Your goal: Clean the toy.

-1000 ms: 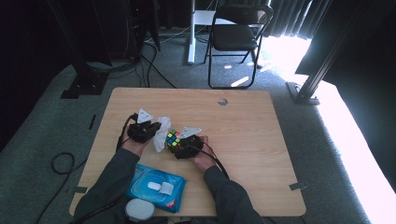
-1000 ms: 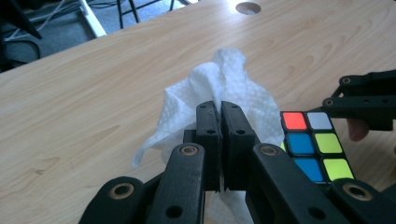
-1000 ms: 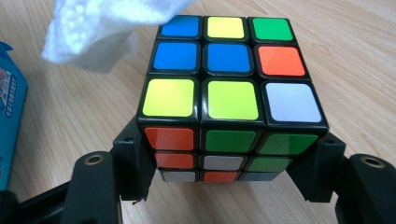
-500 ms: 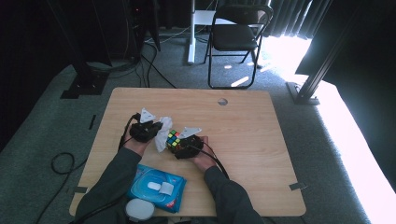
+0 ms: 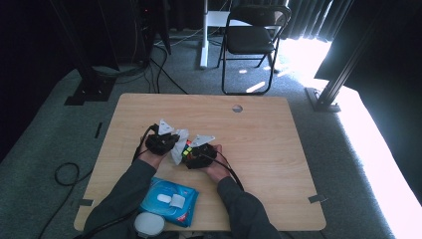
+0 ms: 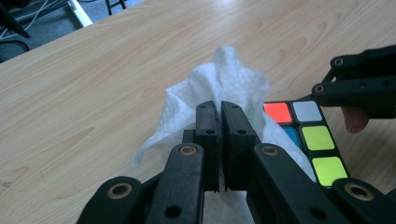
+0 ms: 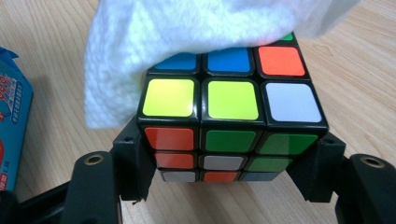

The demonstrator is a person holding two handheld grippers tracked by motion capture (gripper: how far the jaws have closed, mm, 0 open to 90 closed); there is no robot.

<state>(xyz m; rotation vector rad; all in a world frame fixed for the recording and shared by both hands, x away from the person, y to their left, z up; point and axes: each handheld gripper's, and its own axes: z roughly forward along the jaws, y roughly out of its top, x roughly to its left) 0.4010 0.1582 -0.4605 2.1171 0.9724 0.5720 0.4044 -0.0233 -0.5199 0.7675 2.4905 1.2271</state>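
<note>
left gripper (image 6: 219,135): jaws together on wet wipe (image 6: 219,88), soft, limp, light | right gripper (image 7: 224,186): clamped on puzzle cube (image 7: 229,121) at table (image 5: 278,149) centre, near person | cube rigid, slick; hold by opposite side faces

High view: fixed above person's side, looks fwd and down over whole table (image 5: 259,119), far off. Left gripper view: low, close, faces along its jaws toward cube (image 6: 308,135). Right gripper view: v. close on same cube (image 7: 229,121) and white wipe (image 7: 187,28); all three share them.
</note>
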